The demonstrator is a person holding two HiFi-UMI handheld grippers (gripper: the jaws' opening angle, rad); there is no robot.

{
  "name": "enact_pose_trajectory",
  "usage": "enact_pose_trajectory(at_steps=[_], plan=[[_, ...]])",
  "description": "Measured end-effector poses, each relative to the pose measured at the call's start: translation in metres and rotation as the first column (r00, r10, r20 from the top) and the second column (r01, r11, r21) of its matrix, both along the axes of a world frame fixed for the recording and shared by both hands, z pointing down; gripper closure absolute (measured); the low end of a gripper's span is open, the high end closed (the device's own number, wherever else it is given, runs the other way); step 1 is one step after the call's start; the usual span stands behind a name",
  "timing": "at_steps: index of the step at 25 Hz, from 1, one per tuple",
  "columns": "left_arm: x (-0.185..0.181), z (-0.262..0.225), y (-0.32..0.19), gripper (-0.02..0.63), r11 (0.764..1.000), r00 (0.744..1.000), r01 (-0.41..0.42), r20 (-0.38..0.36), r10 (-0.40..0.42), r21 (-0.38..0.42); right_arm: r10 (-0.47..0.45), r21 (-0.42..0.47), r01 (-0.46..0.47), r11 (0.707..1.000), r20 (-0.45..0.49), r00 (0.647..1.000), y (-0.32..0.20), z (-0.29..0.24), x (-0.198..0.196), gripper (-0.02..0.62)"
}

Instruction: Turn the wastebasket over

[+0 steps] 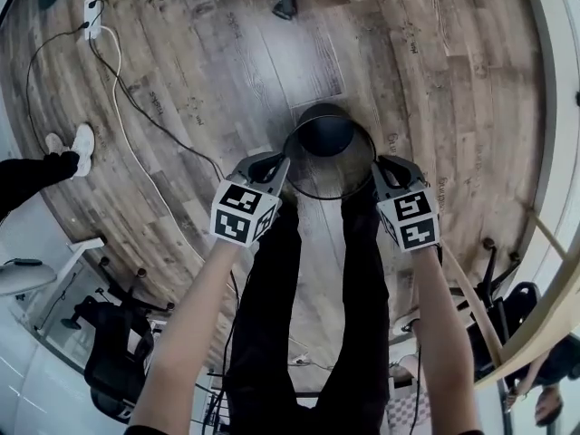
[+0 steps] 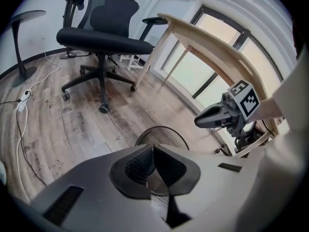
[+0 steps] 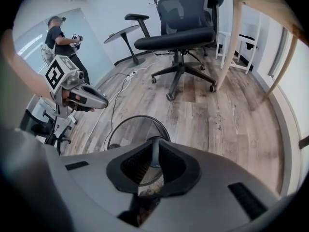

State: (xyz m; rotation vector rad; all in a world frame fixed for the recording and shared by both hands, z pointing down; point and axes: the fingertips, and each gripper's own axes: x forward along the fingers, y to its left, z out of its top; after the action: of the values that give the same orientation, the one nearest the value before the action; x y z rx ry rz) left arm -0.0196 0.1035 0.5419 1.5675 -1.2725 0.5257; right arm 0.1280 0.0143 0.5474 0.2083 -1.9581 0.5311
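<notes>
Both squeezed shut and empty, the left gripper (image 1: 275, 162) and the right gripper (image 1: 384, 163) are held just beside the wastebasket (image 1: 326, 134), which is stood mouth up on the floor (image 1: 417, 71) between them.

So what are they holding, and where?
Nothing. The left gripper and right gripper are both shut and empty, just above the wastebasket.

**Wastebasket between the two grippers**

The wastebasket (image 1: 326, 136) is standing mouth-up on the floor (image 1: 435, 80), just ahead of the person's legs (image 1: 263, 315). The left gripper (image 1: 277, 164) is hanging at its left rim, the right gripper (image 1: 381, 165) at its right. Beyond it, an office chair (image 2: 104, 37) is sitting left of a desk (image 2: 212, 42). A power strip (image 1: 92, 14) is lying far left.
</notes>
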Motion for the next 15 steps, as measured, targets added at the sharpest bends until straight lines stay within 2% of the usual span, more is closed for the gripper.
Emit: enact_pose_trajectory(at_steps=[7,8,9,10,14,15], plan=[[-0.003,0.049,0.0,0.586,0.999,0.999,-0.031,0.028,0.032,-0.036,-0.065,-0.005,0.065,0.998,-0.062,0.996,-0.002,0.054,0.006,0.554],[-0.004,0.054,0.001,0.586,0.998,0.999,-0.037,0.026,0.038,-0.043,-0.076,-0.011,0.075,0.997,-0.075,0.994,-0.001,0.06,0.005,0.533],[-0.006,0.058,0.001,0.56,0.998,0.999,-0.046,0.022,0.048,-0.053,-0.086,-0.013,0.085,0.996,-0.088,0.992,0.0,0.065,0.004,0.466],[-0.007,0.062,0.003,0.5,0.996,0.998,-0.058,0.018,0.059,-0.063,-0.093,-0.012,0.093,0.996,-0.1,0.991,-0.001,0.069,0.003,0.442],[-0.007,0.081,0.008,0.486,0.991,0.995,-0.097,0.02,0.099,-0.093,-0.101,-0.006,0.101,0.995,-0.119,0.988,-0.006,0.083,0.001,0.443],[-0.006,0.086,0.008,0.466,0.99,0.995,-0.101,0.018,0.103,-0.097,-0.104,-0.007,0.104,0.995,-0.119,0.987,-0.006,0.086,0.001,0.445]])
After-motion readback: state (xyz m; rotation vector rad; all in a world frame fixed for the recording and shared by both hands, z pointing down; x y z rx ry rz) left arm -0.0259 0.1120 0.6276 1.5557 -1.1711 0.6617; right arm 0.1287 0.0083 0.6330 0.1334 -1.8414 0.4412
